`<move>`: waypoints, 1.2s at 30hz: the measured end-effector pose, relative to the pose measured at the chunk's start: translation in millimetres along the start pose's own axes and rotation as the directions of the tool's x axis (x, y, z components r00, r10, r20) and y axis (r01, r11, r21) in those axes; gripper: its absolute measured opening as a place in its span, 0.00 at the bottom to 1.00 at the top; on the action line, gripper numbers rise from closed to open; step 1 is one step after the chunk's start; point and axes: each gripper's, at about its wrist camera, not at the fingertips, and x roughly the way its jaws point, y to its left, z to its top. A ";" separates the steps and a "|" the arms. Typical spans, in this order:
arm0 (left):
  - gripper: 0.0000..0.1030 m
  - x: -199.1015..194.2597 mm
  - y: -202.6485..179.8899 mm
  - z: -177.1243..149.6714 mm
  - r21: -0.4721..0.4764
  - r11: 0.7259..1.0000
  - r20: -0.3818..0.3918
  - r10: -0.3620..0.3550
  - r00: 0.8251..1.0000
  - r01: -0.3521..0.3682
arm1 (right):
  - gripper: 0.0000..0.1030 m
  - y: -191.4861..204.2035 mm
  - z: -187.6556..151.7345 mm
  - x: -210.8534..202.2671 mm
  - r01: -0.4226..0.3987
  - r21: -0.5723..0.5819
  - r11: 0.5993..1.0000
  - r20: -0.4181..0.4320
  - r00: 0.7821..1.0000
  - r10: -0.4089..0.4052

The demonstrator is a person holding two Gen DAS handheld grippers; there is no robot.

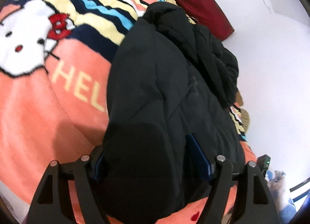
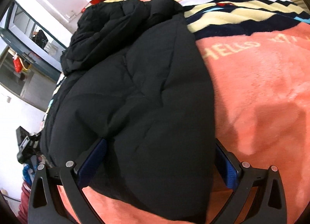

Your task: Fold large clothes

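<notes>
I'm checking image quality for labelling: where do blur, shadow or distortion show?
Left wrist view: blanket print slightly smeared, black jacket near the jaws falls into featureless shadow. Right wrist view: sharper; fisheye bends the window frame, soft shadow on the blanket.

The coral blanket reads "HEL", the rest hidden; from the right wrist, upside-down "HELLO".

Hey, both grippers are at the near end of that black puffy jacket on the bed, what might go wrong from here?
1. The black puffy jacket bulges thickly between both wide-spread jaws, so the pads may pinch only the outer shell and slip.
2. Its bunched far end lies near the bed's edge and might slide off.
3. The left gripper and right gripper could snag the fuzzy coral cartoon-cat blanket underneath.
</notes>
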 end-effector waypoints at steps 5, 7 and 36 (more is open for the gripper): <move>0.72 -1.1 -1.0 -8.0 -0.004 1.000 -0.014 0.008 1.000 -0.008 | 0.90 5.5 -5.3 -5.2 -0.048 -0.018 0.999 -0.003 0.999 0.048; 0.72 -3.7 3.6 -9.4 -0.018 1.000 -0.012 0.020 1.000 -0.020 | 0.88 4.8 -6.4 -7.1 -0.059 -0.009 0.998 0.000 0.998 0.059; 0.70 -16.5 24.3 9.7 -0.185 0.951 0.074 -0.238 0.969 0.248 | 0.73 -16.6 -1.0 -3.1 -0.141 0.085 0.986 -0.053 0.988 0.146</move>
